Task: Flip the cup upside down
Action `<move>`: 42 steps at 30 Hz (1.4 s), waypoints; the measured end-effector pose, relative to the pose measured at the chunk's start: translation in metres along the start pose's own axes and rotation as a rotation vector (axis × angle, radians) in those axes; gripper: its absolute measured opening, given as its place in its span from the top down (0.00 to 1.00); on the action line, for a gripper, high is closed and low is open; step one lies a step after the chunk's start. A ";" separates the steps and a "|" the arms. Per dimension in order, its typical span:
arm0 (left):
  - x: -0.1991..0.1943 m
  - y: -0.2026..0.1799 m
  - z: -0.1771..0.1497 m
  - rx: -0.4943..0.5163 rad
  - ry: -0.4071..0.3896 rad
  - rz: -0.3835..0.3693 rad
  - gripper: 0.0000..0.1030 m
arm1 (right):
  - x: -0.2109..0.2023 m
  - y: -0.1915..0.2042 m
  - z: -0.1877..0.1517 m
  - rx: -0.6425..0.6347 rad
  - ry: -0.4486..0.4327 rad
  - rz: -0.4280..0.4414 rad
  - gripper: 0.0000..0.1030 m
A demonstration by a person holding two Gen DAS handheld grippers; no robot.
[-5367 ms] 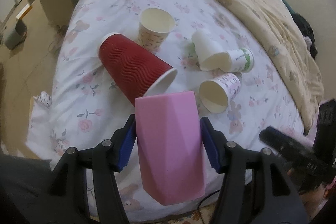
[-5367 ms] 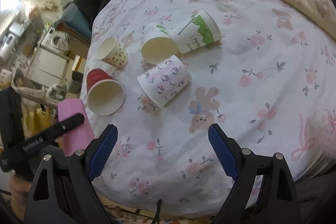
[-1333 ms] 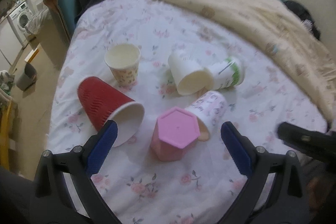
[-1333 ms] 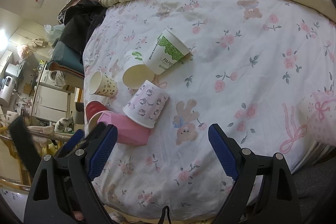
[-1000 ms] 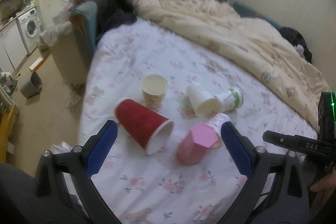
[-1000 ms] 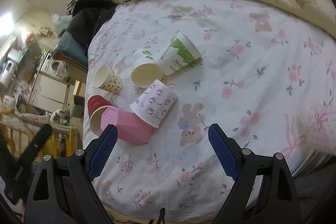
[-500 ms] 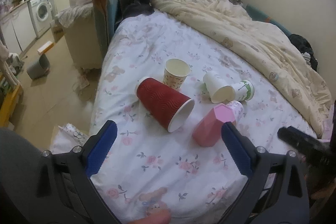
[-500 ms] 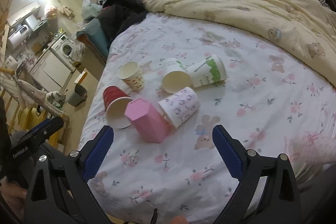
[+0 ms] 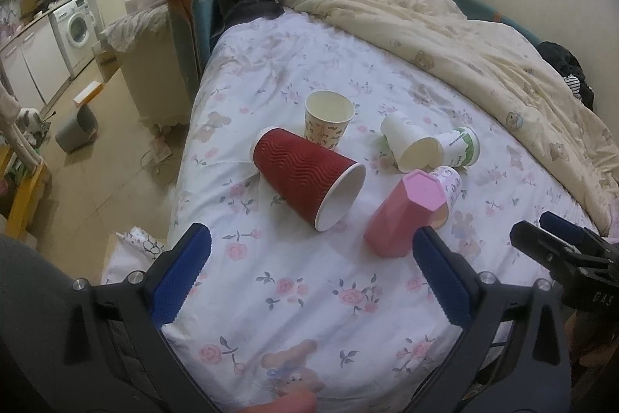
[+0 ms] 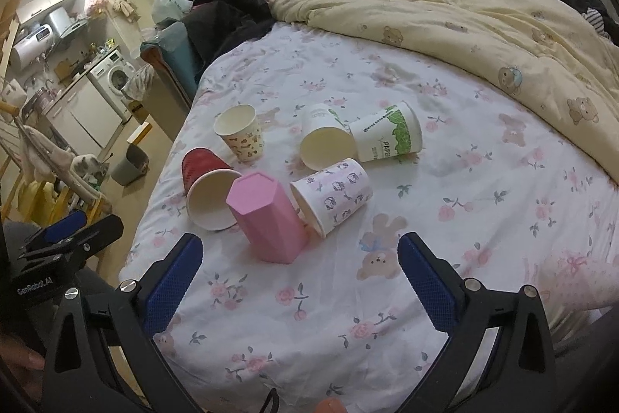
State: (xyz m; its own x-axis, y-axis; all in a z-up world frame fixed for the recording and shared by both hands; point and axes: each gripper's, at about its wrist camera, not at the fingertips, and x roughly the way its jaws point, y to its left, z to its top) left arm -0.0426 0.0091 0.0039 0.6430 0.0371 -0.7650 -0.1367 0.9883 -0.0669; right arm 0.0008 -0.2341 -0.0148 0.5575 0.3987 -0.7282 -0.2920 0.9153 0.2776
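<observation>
With both jaws spread wide and nothing between them, my left tool hangs back over the near edge of the bed, and my right tool is just as wide and just as empty beside it, so neither crowds the cups. Straight ahead stands the pink faceted cup, closed base up and mouth down on the flowered sheet; I judge the flip done, since it stands on its rim with no grip on it. It leans a little, likely because the mattress gives under it. Just beside it on one side lies the red ribbed cup on its flank, mouth toward me, and on the other the cat-print paper cup, also tipped over. Beyond them a small patterned cup stands upright, next to a plain white cup and a green-printed cup lying on their sides.
</observation>
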 end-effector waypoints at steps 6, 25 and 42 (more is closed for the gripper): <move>0.001 0.000 -0.002 0.009 -0.008 -0.003 0.00 | 0.001 0.001 0.000 -0.006 0.007 0.000 0.00; 0.001 -0.003 -0.001 0.008 -0.009 -0.004 0.00 | -0.001 0.001 0.001 -0.002 0.014 0.003 0.00; 0.002 -0.007 0.003 0.010 -0.013 -0.005 0.00 | -0.002 0.004 0.002 -0.009 0.012 -0.004 0.00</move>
State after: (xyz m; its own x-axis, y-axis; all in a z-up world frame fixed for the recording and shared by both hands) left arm -0.0385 0.0028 0.0047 0.6534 0.0341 -0.7563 -0.1257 0.9900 -0.0639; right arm -0.0003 -0.2310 -0.0108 0.5493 0.3945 -0.7367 -0.2972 0.9161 0.2691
